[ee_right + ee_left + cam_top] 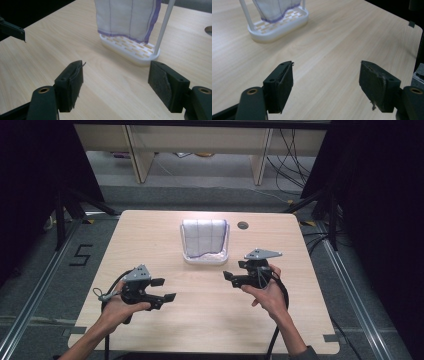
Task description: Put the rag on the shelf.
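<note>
- High view: the left tool (pixel 166 290) is held in the person's left hand (pixel 120 309) above the near left part of the worktop (pixel 150 235); its jaws stand apart with nothing between them. The right tool (pixel 231 278) is held in the right hand (pixel 267 292) above the near right part, jaws likewise apart and empty. A white rack (pixel 205 258) stands at the worktop's far centre, with a white cloth (pixel 204 236) edged in purple draped over it. Both tools are well apart from the rack.
- Left gripper view: both black jaws rise from the bottom edge, wide apart, with bare worktop between them. The rack's slatted base and the cloth's lower edge sit at upper left.
- Right gripper view: jaws wide apart and empty. The rack and hanging cloth stand ahead, slightly right of centre, near the right jaw but not touching it.
</note>
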`<state>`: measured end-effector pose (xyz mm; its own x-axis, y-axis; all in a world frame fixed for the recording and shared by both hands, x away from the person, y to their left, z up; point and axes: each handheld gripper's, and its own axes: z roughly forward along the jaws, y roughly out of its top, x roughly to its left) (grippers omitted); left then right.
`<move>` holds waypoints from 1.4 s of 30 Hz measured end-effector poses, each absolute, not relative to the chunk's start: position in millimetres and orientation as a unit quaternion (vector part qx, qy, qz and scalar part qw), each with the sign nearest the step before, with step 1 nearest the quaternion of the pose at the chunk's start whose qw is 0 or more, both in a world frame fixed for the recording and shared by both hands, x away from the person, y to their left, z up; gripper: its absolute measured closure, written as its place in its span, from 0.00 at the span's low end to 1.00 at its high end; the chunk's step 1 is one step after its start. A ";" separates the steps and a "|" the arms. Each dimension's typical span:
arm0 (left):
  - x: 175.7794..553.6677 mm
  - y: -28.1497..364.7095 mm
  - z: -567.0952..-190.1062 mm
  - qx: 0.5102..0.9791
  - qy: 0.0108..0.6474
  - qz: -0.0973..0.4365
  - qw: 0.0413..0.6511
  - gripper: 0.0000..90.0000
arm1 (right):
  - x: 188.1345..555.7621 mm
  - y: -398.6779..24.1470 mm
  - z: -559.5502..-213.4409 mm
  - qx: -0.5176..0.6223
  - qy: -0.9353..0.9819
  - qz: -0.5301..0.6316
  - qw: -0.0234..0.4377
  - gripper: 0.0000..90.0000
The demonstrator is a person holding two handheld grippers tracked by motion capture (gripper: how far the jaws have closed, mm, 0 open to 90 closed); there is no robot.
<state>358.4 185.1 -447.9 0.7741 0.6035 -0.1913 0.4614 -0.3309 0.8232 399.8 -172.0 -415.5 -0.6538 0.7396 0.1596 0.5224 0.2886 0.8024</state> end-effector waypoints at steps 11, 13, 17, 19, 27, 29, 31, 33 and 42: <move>334.3 188.4 -470.6 0.822 0.327 0.073 0.460 0.29 | 389.8 -165.5 -432.1 0.390 0.800 0.436 0.133 0.32; 330.1 188.8 -475.3 0.824 0.326 0.077 0.456 0.29 | 386.3 -163.5 -433.6 0.384 0.805 0.433 0.130 0.32; 323.8 189.9 -482.0 0.835 0.318 0.083 0.441 0.29 | 376.8 -159.7 -437.3 0.382 0.809 0.428 0.127 0.32; 320.7 190.0 -484.4 0.833 0.320 0.082 0.445 0.29 | 371.5 -157.9 -440.4 0.386 0.809 0.427 0.119 0.32; 311.4 191.4 -489.1 0.836 0.313 0.081 0.442 0.29 | 351.8 -153.6 -458.9 0.377 0.820 0.417 0.104 0.32; 310.6 192.3 -489.5 0.838 0.312 0.082 0.441 0.29 | 346.5 -153.5 -460.9 0.380 0.824 0.407 0.102 0.32; 308.7 192.3 -489.5 0.834 0.313 0.081 0.447 0.29 | 343.0 -154.6 -463.0 0.373 0.827 0.407 0.106 0.31; 307.2 193.0 -489.4 0.834 0.316 0.078 0.445 0.29 | 338.4 -155.9 -463.8 0.373 0.826 0.409 0.104 0.31; 298.8 191.9 -493.6 0.839 0.311 0.076 0.440 0.29 | 318.1 -161.7 -476.0 0.359 0.837 0.401 0.103 0.28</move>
<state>298.8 191.9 -493.6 0.7952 0.5884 -0.1467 0.4552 -0.4195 0.7854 318.1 -161.7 -476.0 -0.7213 0.6830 0.1147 0.5176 0.4216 0.7445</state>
